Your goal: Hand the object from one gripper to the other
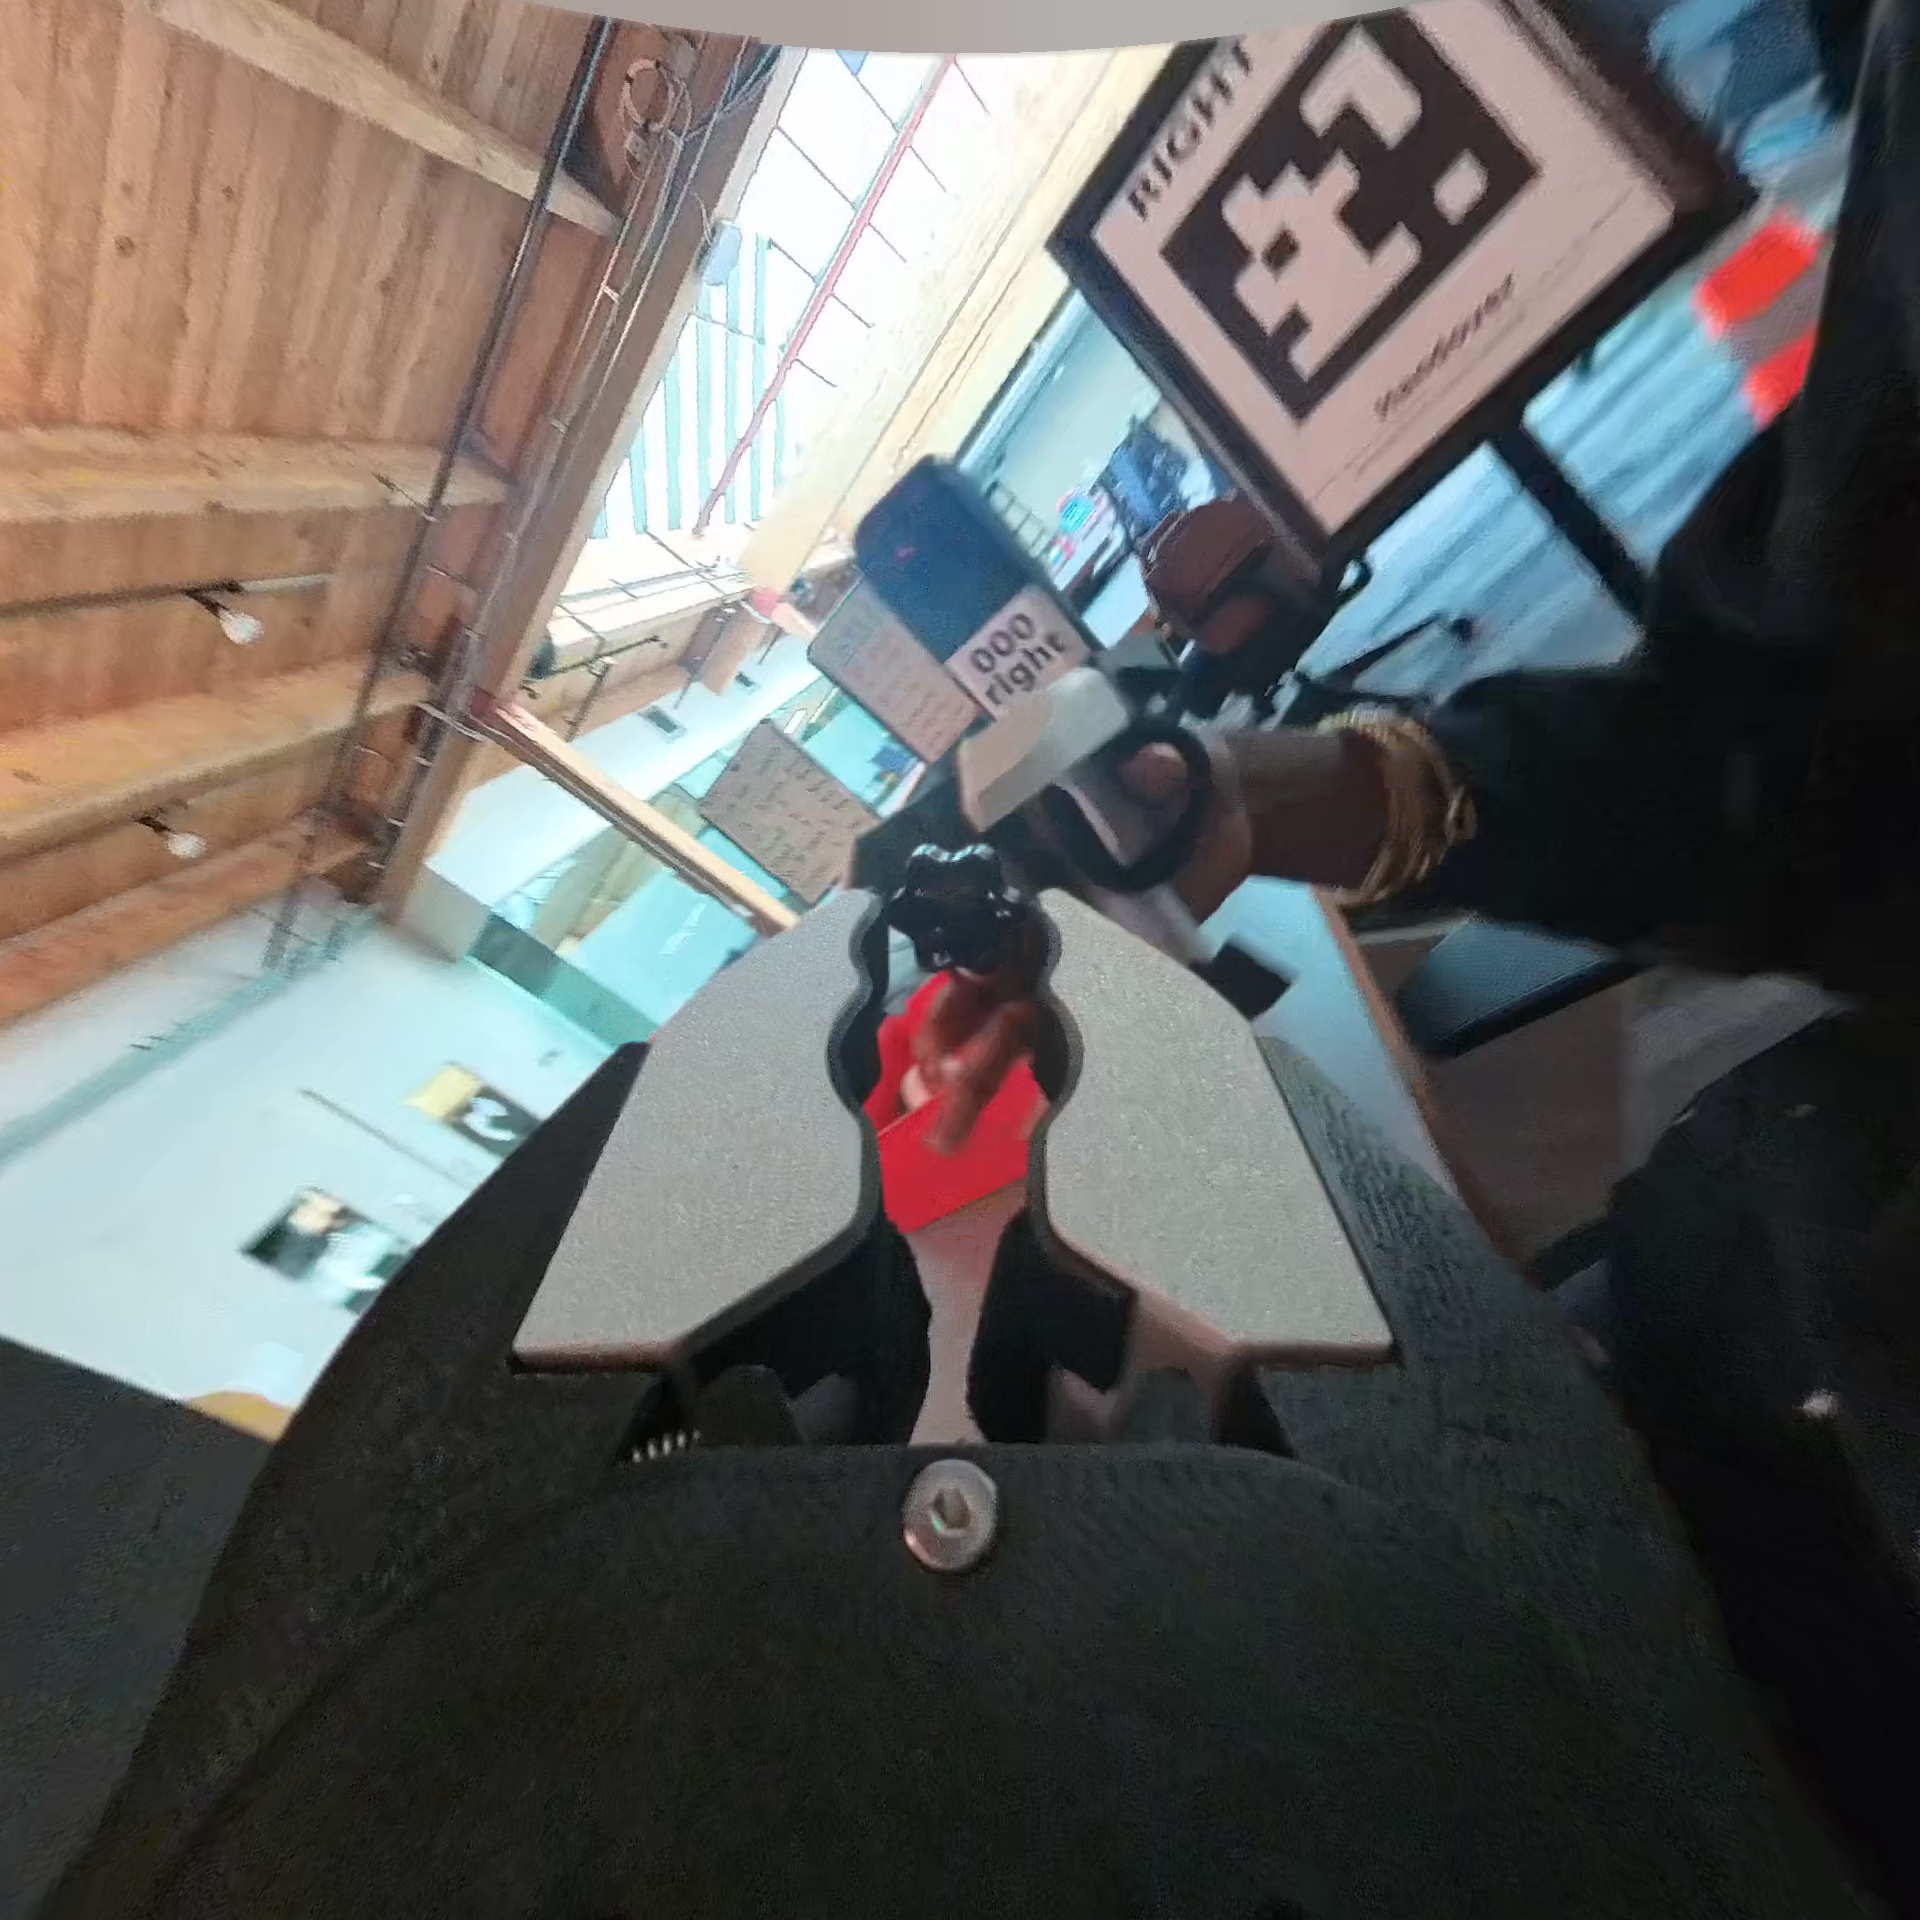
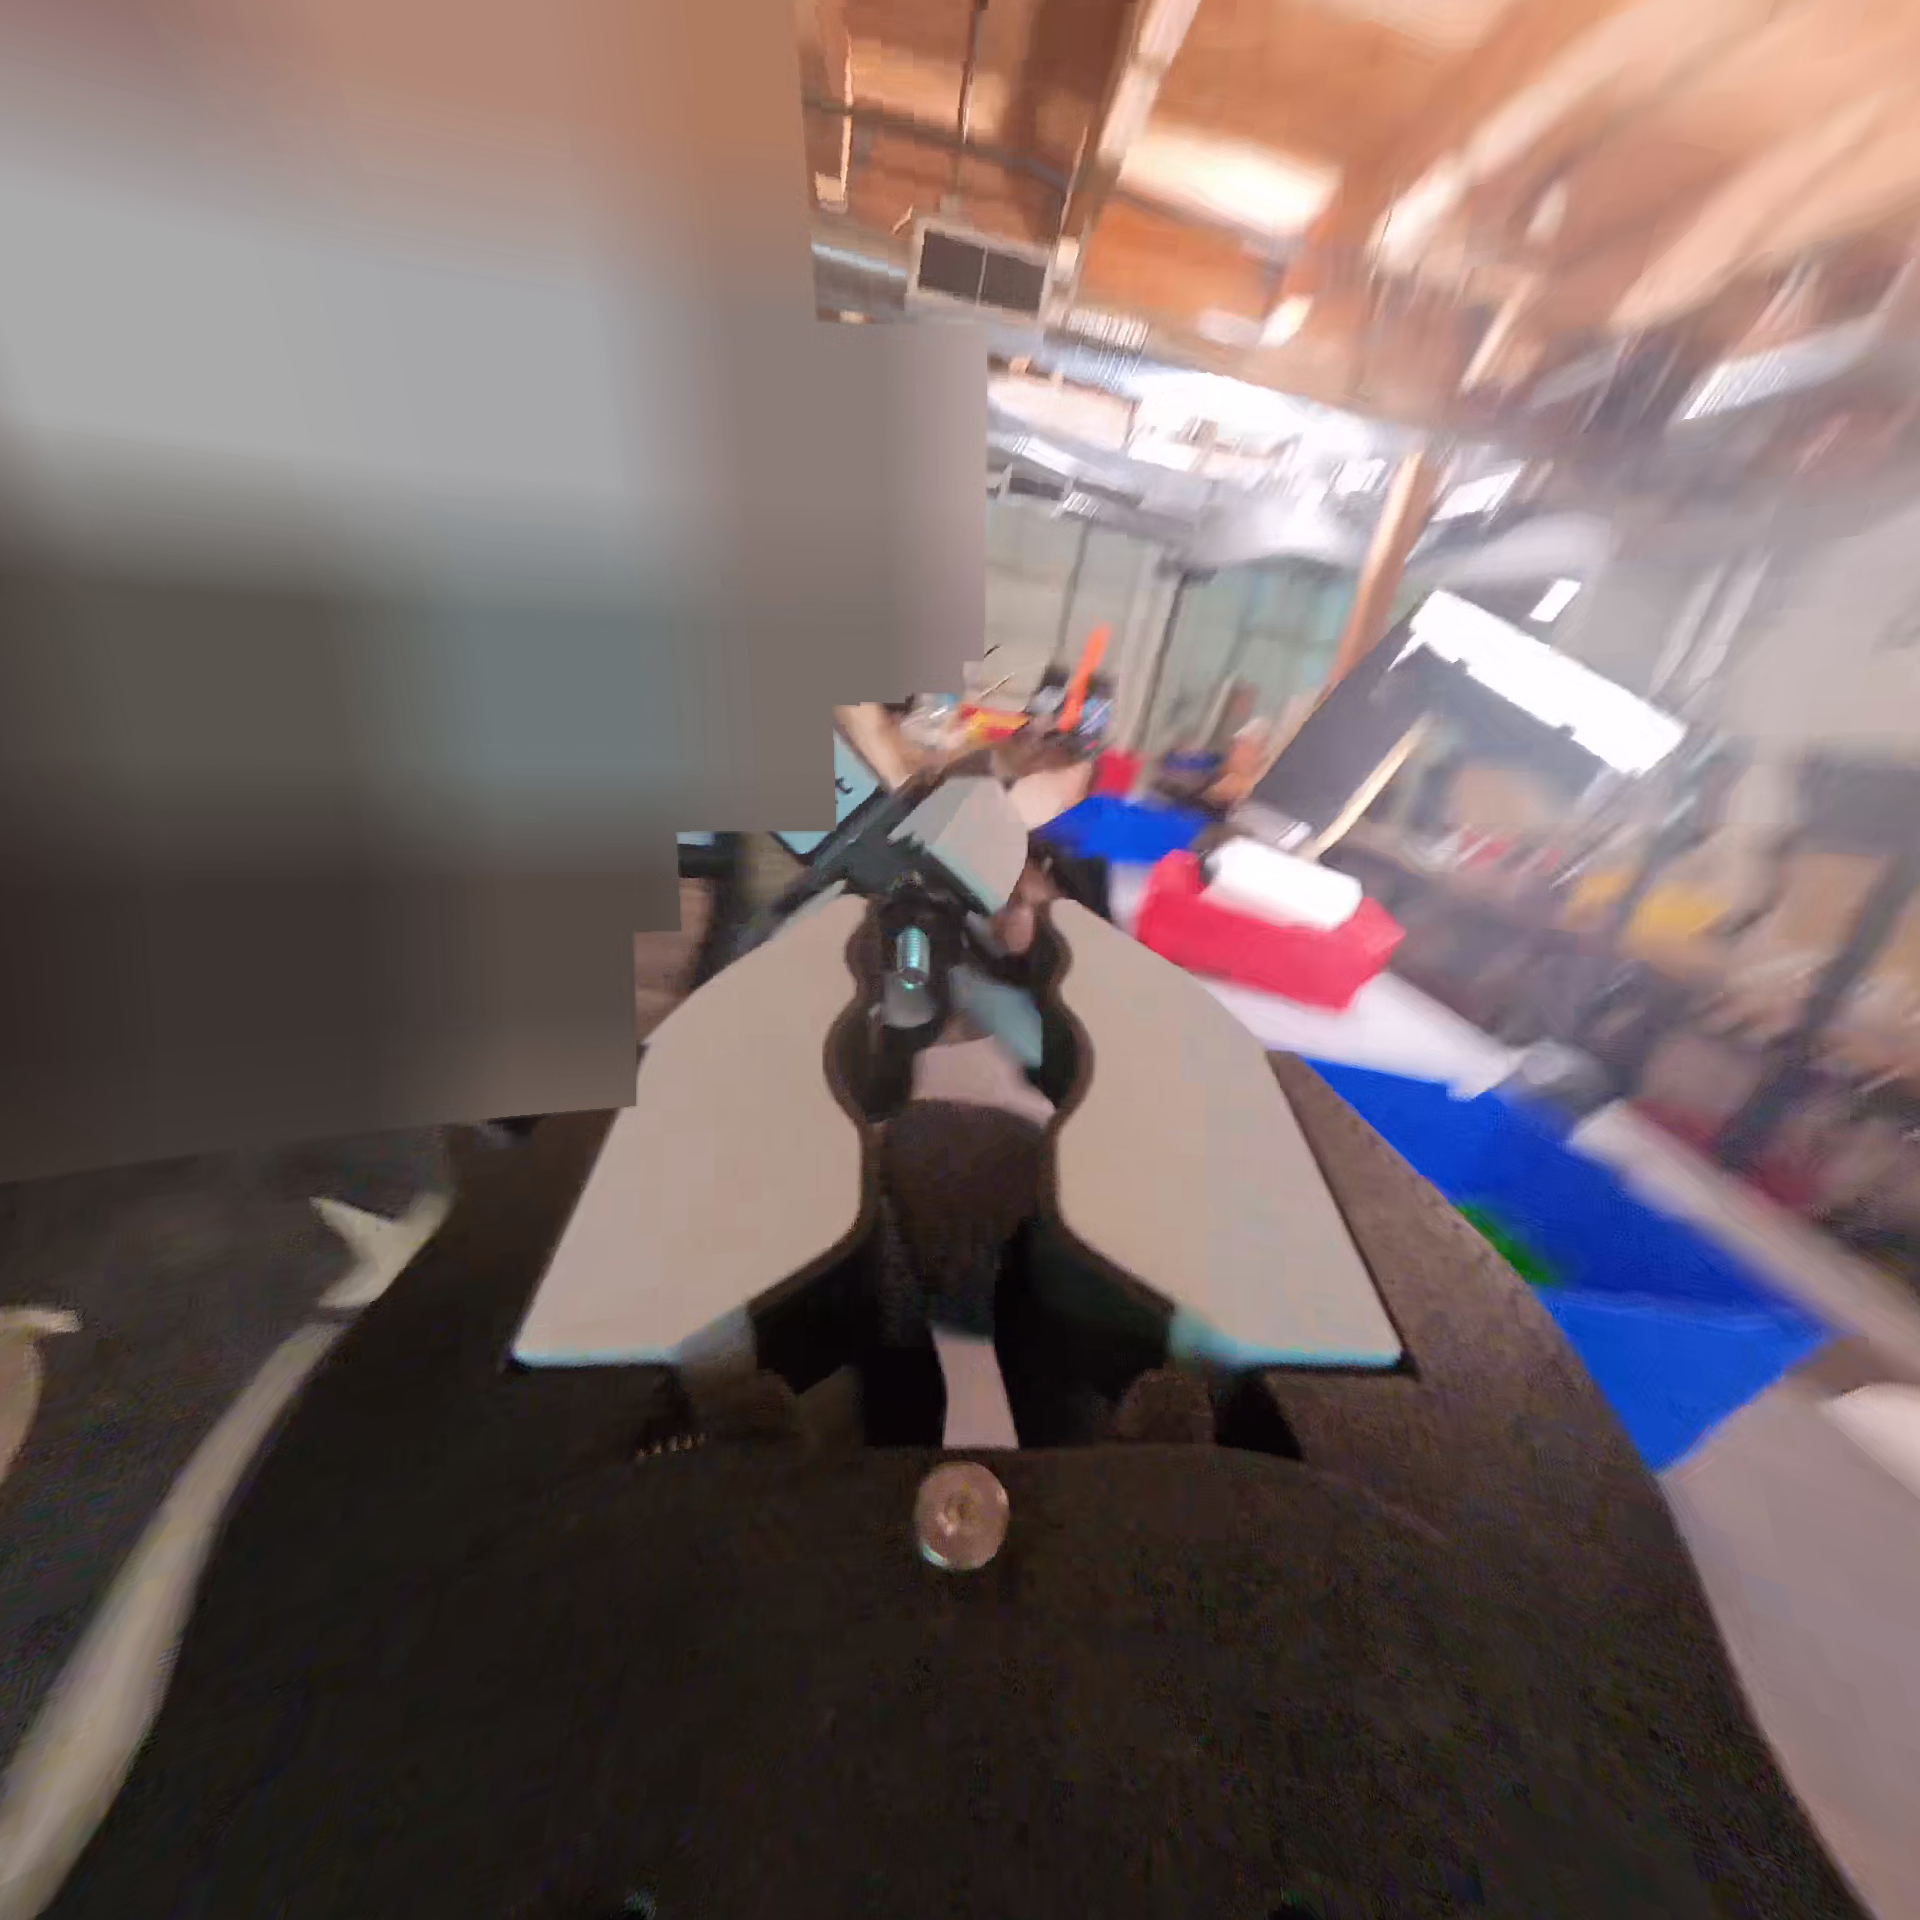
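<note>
The object is a black star-shaped knob [image 1: 951, 920] with a silver threaded stud [image 2: 912, 966]. My left gripper [image 1: 956, 909] is shut on the knob at its fingertips and holds it in the air. In the right wrist view the stud points toward the camera and sits between the tips of my right gripper [image 2: 961, 920]. Its jaws stand wider than the stud and do not touch it. The left gripper's grey finger [image 2: 971, 836] crosses just beyond. In the left wrist view the right gripper [image 1: 1029, 758] is close behind the knob. Both views are motion-blurred.
A person's hand [image 1: 1299, 810] holds the right gripper, which carries a black-and-white marker board [image 1: 1371, 218]. A red bin [image 2: 1268, 935] and blue bins [image 2: 1610, 1226] stand on the table below; the red bin also shows under the left fingers [image 1: 935, 1153].
</note>
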`<state>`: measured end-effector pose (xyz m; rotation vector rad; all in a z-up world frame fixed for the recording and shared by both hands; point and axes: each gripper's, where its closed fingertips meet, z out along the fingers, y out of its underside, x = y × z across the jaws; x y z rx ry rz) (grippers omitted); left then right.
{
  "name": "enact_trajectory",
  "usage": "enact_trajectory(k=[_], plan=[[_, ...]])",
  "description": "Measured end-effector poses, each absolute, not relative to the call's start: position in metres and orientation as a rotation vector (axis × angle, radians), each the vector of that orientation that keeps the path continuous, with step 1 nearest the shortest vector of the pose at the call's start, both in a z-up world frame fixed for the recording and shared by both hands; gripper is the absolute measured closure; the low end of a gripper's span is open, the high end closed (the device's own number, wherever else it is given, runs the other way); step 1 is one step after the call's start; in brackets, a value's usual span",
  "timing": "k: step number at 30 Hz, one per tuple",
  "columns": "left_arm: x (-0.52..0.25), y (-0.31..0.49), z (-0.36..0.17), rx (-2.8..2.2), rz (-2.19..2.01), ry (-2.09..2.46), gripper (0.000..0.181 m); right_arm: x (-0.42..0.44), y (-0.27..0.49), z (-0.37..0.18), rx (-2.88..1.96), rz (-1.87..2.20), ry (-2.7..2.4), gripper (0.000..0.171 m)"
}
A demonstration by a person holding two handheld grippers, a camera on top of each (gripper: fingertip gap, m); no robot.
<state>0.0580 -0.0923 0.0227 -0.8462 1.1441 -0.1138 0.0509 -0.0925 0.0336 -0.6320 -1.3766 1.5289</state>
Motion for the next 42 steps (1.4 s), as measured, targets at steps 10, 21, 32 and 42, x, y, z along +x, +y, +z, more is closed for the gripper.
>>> enact_trajectory(k=[10, 21, 32, 42], plan=[[0.057, -0.091, 0.026, -1.114, -0.746, 0.954, 0.157, 0.057, -0.096, 0.027, 0.011, 0.368, -1.292, 0.142], [0.061, -0.091, 0.019, -1.156, -0.751, 0.978, 0.157, 0.049, -0.098, 0.021, 0.043, 0.241, -1.302, 0.165], [0.06, -0.091, 0.016, -0.827, -0.034, 1.187, 0.131, 0.05, -0.101, 0.025, -0.472, 1.12, -1.467, 0.165], [0.06, -0.087, 0.01, -0.879, -0.066, 1.193, 0.148, 0.047, -0.101, 0.009, -0.754, 1.486, -1.577, 0.166]])
